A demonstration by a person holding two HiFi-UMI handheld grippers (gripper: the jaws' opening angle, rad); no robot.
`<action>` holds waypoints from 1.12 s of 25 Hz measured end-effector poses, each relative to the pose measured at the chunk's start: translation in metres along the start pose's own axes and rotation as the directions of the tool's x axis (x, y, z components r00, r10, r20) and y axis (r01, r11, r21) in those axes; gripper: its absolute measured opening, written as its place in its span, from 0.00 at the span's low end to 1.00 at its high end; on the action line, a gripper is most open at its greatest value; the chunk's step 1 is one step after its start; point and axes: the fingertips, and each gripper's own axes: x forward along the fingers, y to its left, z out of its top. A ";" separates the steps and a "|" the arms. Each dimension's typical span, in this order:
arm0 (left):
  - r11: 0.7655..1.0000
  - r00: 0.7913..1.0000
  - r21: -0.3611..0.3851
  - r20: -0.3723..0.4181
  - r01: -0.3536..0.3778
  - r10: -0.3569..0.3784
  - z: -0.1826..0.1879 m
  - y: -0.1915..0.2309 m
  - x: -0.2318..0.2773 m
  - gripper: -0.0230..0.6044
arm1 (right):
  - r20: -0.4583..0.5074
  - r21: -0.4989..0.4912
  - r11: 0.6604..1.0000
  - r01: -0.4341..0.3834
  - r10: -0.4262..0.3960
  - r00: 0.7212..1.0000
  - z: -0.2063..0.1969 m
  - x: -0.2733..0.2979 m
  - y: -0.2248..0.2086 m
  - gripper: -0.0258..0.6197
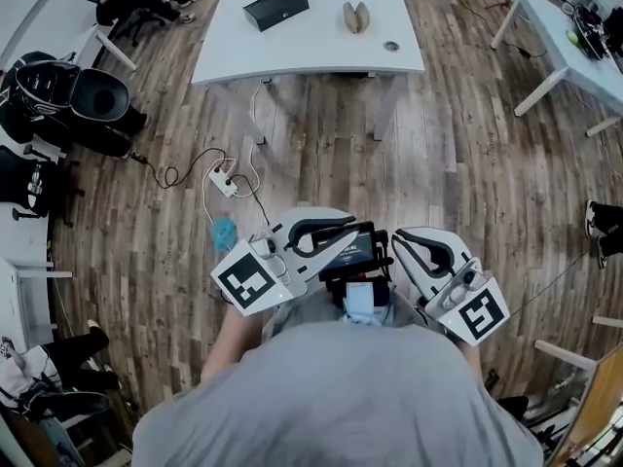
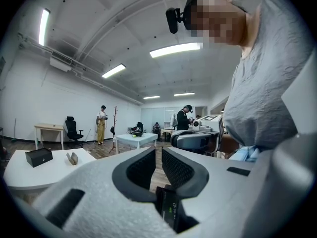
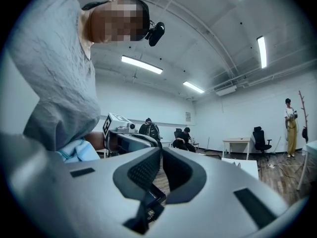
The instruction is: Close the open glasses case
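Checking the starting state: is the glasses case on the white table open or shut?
Open: the glasses case shows two halves spread apart on the table.

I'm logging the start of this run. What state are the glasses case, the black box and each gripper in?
glasses case: open, halves spread, lying on the white table
black box: closed, on the same table
left gripper: jaws together, nothing between them
right gripper: jaws together, nothing between them
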 end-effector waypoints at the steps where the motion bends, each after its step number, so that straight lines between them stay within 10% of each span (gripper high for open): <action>1: 1.000 1.000 -0.004 0.003 -0.004 0.004 0.001 0.005 -0.003 0.10 | -0.002 0.002 1.000 -0.006 0.006 1.000 0.000 0.006 -0.001 0.09; 28: 0.996 0.998 -0.076 0.048 -0.044 0.047 0.012 0.252 -0.163 0.10 | -0.049 0.036 0.999 -0.018 0.020 0.999 0.006 0.288 -0.029 0.09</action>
